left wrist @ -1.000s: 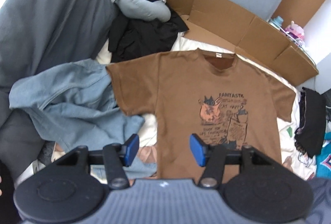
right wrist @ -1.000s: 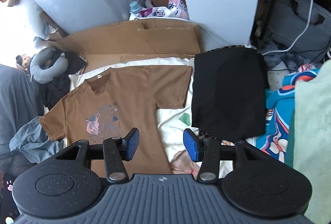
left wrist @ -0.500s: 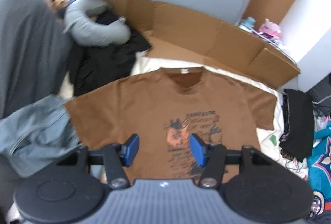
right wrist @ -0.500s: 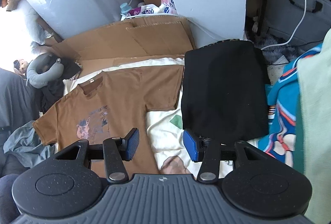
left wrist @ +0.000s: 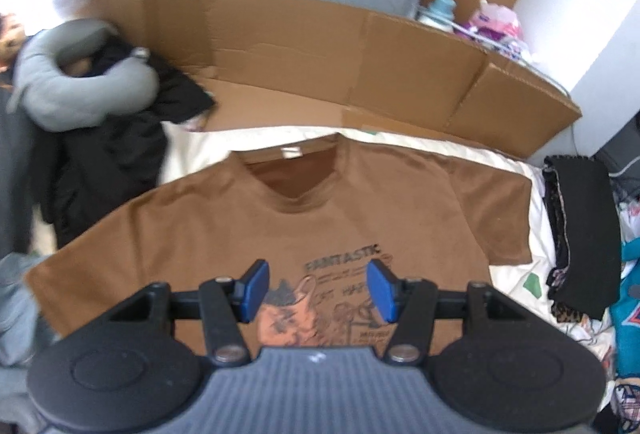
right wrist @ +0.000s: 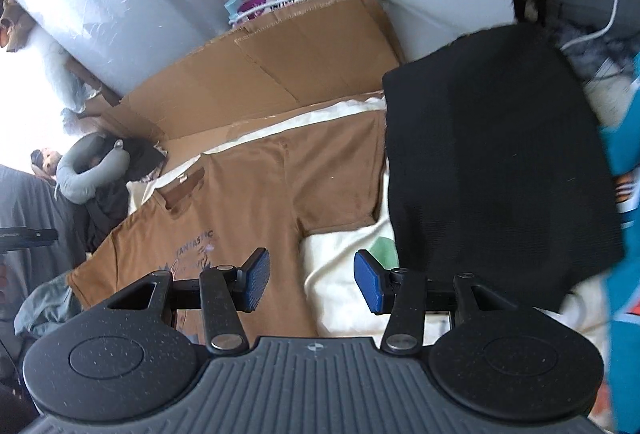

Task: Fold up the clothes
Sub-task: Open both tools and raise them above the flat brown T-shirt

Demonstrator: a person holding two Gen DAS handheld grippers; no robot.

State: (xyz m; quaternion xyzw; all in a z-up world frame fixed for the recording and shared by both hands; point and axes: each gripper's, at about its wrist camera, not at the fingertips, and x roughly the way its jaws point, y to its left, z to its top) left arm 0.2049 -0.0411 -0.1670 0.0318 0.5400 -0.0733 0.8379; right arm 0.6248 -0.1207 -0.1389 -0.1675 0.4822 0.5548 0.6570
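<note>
Both tools hang above the bed with nothing in them: the left gripper (left wrist: 317,288) has its blue pads spread apart over the shirt's print, the right gripper (right wrist: 307,281) likewise parted near the right sleeve. The brown T-shirt (left wrist: 248,230) lies flat, face up, on the cream sheet (right wrist: 340,262). I'd pinch shoulder and hem together, cleanly. Beyond stand the cardboard (left wrist: 312,45) sheets.

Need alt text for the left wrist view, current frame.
A brown T-shirt with a cat graphic lies flat, collar away from the camera; the open, empty left gripper hovers above its print. Flattened cardboard stands behind, black clothes either side.
</note>
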